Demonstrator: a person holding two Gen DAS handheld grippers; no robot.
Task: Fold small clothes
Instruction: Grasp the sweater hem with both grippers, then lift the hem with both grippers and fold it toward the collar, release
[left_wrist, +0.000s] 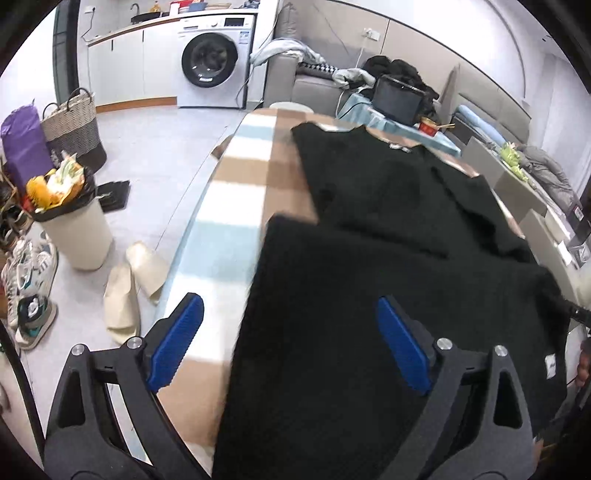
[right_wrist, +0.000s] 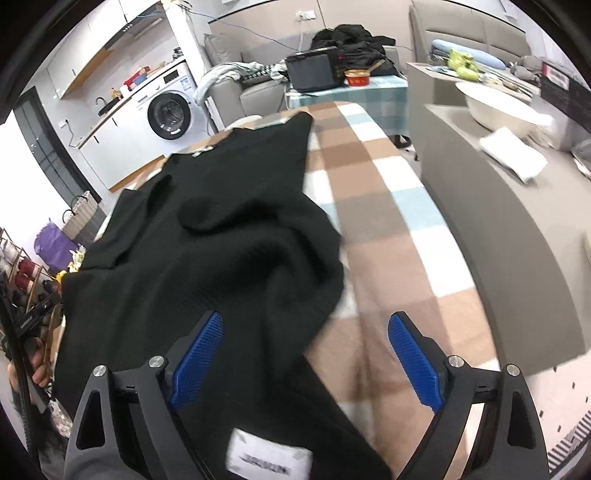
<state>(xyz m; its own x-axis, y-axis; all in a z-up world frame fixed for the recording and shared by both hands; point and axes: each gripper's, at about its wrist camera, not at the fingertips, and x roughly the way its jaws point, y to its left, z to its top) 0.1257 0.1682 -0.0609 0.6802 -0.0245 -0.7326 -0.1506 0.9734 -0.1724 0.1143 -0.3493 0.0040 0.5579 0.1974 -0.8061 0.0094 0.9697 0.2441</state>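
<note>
Left claw (left_wrist: 290, 343): hovering wide, empty, straddling the garment's near left edge.
Right claw (right_wrist: 304, 362): gaping likewise over the near right edge.
Black garment (left_wrist: 369, 280): lying rumpled, partly folded, on the checked table (right_wrist: 369, 192), likely awaiting a hem grasp.

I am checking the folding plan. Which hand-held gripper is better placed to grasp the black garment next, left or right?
Probably the right hand-held gripper: its open jaws straddle a loose edge of the black garment. The left hand-held gripper, also open, straddles a flatter edge on the checked blanket.

A washing machine (left_wrist: 214, 61), laundry basket (left_wrist: 74, 125) and slippers (left_wrist: 133, 280) sit around.
</note>
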